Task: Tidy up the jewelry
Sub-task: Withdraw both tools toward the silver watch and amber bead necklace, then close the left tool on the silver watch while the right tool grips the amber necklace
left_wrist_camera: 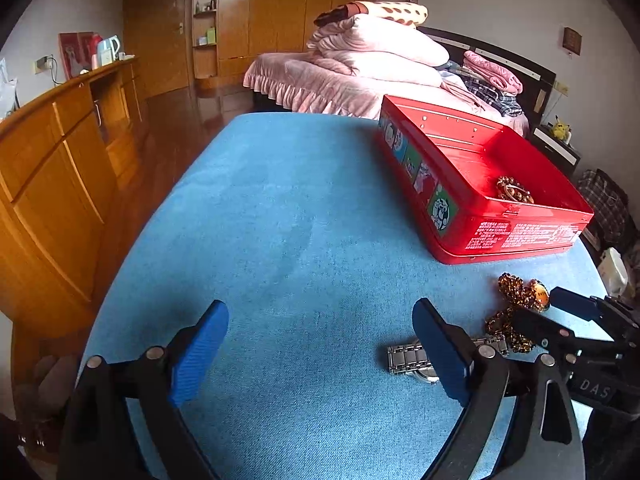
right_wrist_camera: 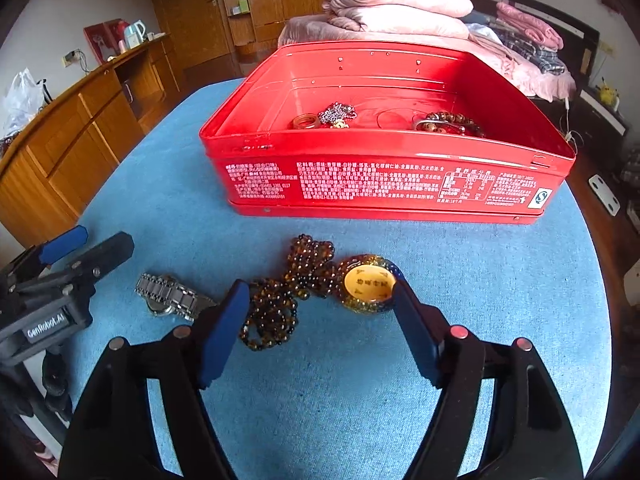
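Observation:
An open red tin box (right_wrist_camera: 384,184) sits on the blue cloth-covered table (right_wrist_camera: 360,400) and holds several bead bracelets and rings (right_wrist_camera: 448,122); it also shows in the left wrist view (left_wrist_camera: 500,236). In front of it lies a brown bead necklace (right_wrist_camera: 280,300) with a yellow round pendant (right_wrist_camera: 368,284), and a steel watch (right_wrist_camera: 172,296). My right gripper (right_wrist_camera: 320,292) is open, its fingers on either side of the necklace and pendant. My left gripper (left_wrist_camera: 320,316) is open and empty, the watch (left_wrist_camera: 408,358) beside its right finger. The necklace (left_wrist_camera: 516,292) lies further right.
A wooden sideboard (left_wrist_camera: 60,160) with a kettle stands left of the table. A bed (left_wrist_camera: 360,80) with pink bedding is behind. Wooden wardrobes (left_wrist_camera: 260,8) line the back wall. The table's round edge drops to floor on the right (right_wrist_camera: 600,240).

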